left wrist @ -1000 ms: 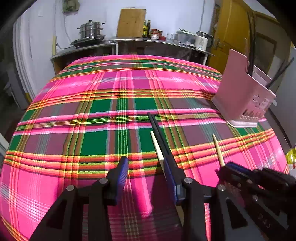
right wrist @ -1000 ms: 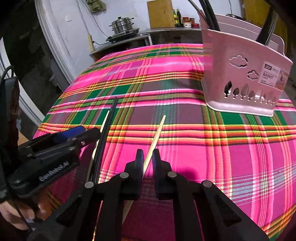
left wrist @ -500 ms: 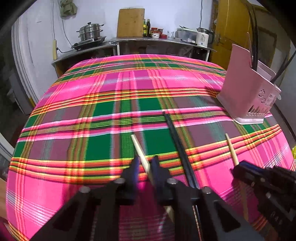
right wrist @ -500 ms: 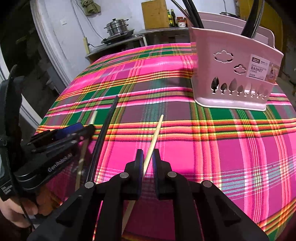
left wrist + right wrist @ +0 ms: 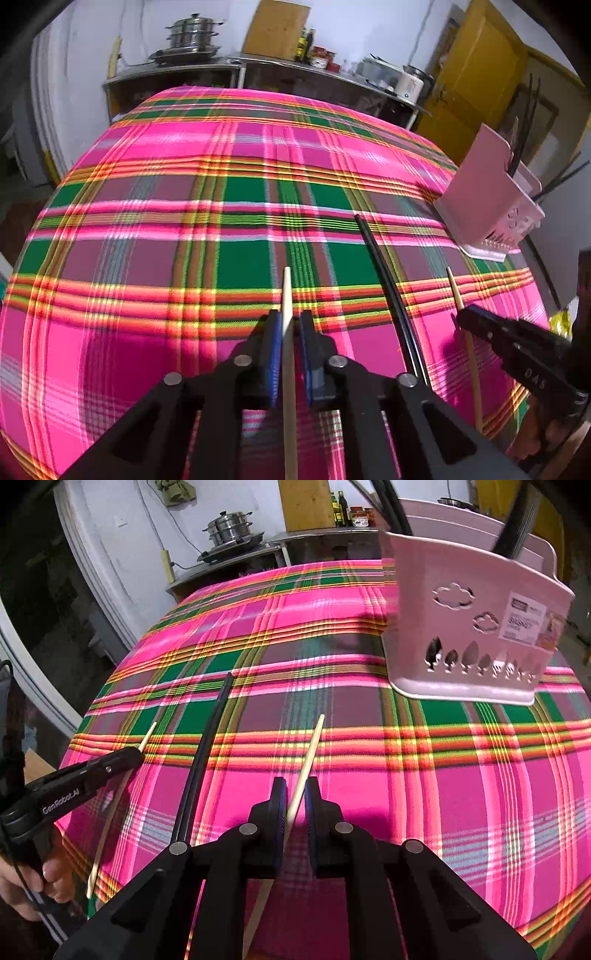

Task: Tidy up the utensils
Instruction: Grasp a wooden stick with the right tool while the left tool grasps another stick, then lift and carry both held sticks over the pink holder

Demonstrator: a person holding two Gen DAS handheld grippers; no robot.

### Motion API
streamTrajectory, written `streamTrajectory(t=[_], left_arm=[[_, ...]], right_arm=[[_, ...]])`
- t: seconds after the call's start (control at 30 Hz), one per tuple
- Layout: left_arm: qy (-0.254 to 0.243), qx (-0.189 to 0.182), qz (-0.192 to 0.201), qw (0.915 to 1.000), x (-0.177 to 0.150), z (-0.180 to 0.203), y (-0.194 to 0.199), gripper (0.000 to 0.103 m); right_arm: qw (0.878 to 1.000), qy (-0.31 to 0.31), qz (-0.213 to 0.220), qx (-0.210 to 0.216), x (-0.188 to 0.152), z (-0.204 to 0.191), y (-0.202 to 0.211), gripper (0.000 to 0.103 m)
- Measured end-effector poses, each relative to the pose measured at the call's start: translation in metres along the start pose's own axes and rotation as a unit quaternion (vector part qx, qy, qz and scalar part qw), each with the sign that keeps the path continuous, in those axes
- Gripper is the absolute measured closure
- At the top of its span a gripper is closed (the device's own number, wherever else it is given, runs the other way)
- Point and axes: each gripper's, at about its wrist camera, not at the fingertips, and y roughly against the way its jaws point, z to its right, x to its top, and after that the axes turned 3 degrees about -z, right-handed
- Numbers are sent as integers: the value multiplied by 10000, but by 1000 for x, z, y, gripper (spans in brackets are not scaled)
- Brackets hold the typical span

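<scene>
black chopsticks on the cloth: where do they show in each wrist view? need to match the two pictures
Left wrist: the black chopsticks lie right of centre, between the left gripper and the right gripper.
Right wrist: the black chopsticks lie left of centre, between the left gripper and the right gripper.
Shared landmark: the pink basket, past their far tips.

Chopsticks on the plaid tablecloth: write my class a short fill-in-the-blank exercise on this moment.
1. Each gripper's jaws are closed on a ____ chopstick.
2. The pair lying between the left gripper and the right gripper is coloured ____.
3. The pink basket stands on the ____.

Missing words: wooden; black; tablecloth
</scene>
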Motion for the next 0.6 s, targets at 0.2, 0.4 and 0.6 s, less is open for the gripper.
streamTrajectory(t=[0.2, 0.4, 0.6], left_arm=[[-566, 324, -78, 9978, 5, 18, -7, 84], [-780, 471, -112, 9958, 8, 23, -10, 84], [-636, 414, -130, 9970, 13, 16, -11, 97]], right_arm=[[9998, 99, -122, -122, 13, -4, -8, 92], [9996, 54, -184, -213, 24, -7, -14, 93], [9993, 154, -237, -263, 29, -10, -16, 94]])
